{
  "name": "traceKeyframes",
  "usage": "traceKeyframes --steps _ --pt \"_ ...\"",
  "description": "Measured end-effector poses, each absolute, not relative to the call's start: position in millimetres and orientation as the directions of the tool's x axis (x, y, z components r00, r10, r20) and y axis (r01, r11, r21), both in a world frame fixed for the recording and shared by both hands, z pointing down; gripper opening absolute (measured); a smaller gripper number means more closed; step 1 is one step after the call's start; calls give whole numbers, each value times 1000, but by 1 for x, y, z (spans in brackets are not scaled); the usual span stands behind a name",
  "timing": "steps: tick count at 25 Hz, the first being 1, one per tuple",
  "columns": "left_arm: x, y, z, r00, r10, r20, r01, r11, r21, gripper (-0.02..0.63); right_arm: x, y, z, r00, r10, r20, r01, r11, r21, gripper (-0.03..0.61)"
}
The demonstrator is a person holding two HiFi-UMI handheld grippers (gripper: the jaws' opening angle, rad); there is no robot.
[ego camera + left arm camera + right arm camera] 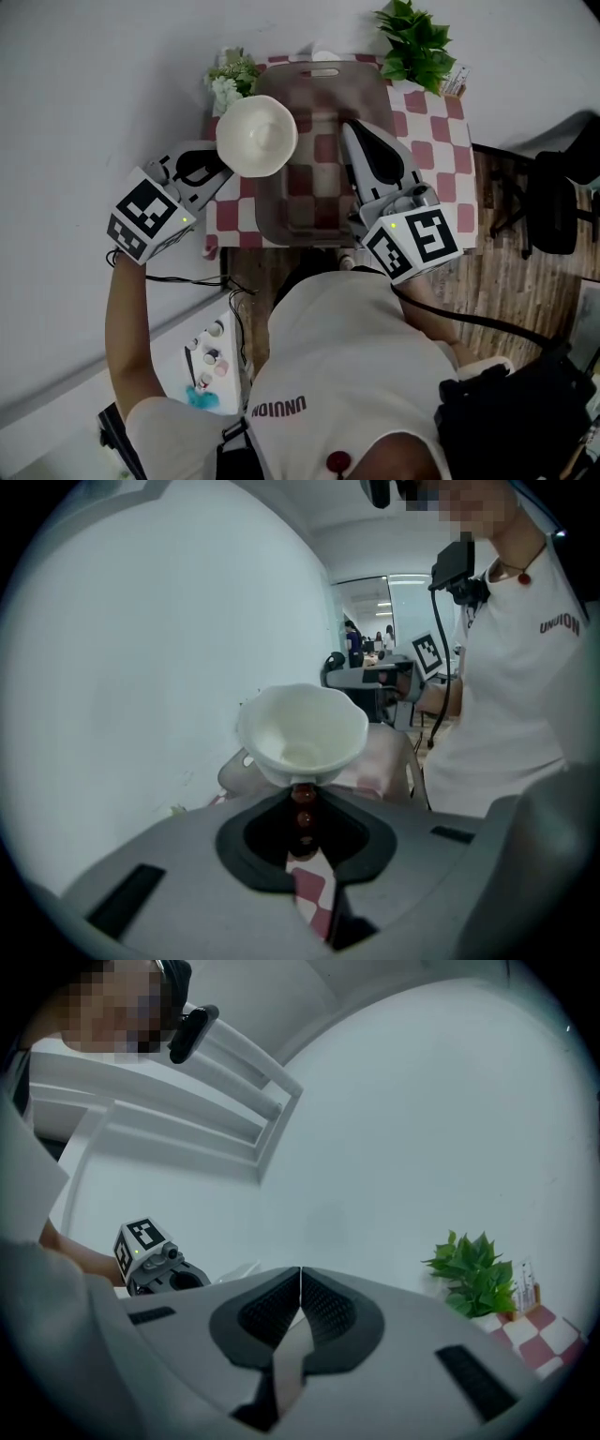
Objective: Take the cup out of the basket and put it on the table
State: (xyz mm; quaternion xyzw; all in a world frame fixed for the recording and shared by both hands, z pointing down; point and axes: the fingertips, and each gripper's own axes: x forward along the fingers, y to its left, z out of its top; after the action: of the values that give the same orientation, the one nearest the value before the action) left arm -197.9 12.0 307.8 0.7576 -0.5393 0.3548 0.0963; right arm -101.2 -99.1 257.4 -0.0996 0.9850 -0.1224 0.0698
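- Head view: the white cup point(257, 135) hangs above the basket's point(277, 214) left rim, pinched by the left gripper point(221, 161). Carry it clear to the bare checkered table point(232, 217).
- Left gripper view: the jaws clamp the cup's wall; lower it level.
- Right gripper view: the right gripper point(300, 1283) is pressed together and empty; hold it aside.

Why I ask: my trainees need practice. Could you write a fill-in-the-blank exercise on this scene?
1. The left claw is shut on a white ____.
2. The right claw hangs over the basket, empty, with its jaws ____.
3. A leafy green ____ stands at the far right corner of the table.

Missing words: cup; shut; plant.
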Motion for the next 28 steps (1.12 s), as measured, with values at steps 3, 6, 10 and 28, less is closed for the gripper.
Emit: traceKeyframes --steps 3,6,10,28 --pt "-203 24 308 130 -757 640 -901 -360 -242 46 -105 -91 257 -977 -181 -115 -148 956 -252 18" --pt "-206 35 307 102 -769 631 -916 -320 -242 46 -109 -83 256 -981 -152 -120 -119 961 -250 18" --pt "-212 50 309 57 -776 628 -932 -267 -244 46 -114 -73 255 -986 -113 -121 -81 966 -244 18" --pt "-225 91 337 -63 -774 630 -977 -80 -196 46 -127 -55 253 -994 -1 -110 24 974 -227 18"
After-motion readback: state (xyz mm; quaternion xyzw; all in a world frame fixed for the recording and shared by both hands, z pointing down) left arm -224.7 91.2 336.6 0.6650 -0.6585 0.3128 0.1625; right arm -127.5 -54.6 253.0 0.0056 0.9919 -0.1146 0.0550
